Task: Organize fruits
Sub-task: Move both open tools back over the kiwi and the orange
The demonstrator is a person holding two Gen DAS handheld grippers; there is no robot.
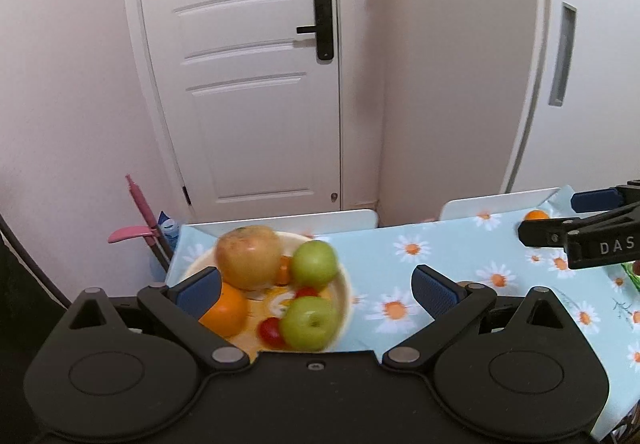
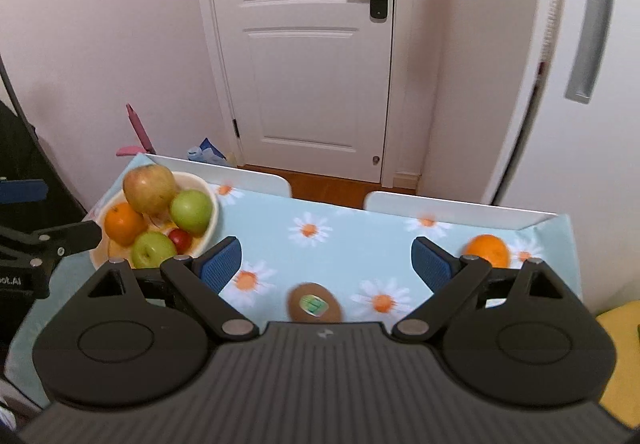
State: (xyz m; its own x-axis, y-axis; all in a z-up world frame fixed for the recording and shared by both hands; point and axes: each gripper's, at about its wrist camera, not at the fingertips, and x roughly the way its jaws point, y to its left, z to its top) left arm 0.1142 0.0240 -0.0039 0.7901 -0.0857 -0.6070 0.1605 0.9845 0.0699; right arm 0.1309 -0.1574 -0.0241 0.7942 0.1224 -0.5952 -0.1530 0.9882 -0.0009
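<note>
Both grippers spread and empty; right gripper [image 2: 326,268] lines up on kiwi [image 2: 315,303] at bottom centre, next: descend, pinch, carry to bowl [image 2: 211,218].

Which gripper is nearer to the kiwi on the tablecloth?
Right. The right gripper hangs open directly over the kiwi. The left gripper hangs open over the fruit bowl, far to the kiwi's left.

Glossy daisy-print tablecloth [image 2: 340,240], smooth shiny apples [image 1: 314,263], matt black plastic tool [image 2: 326,264], ribbed blue pads [image 2: 222,264]
</note>
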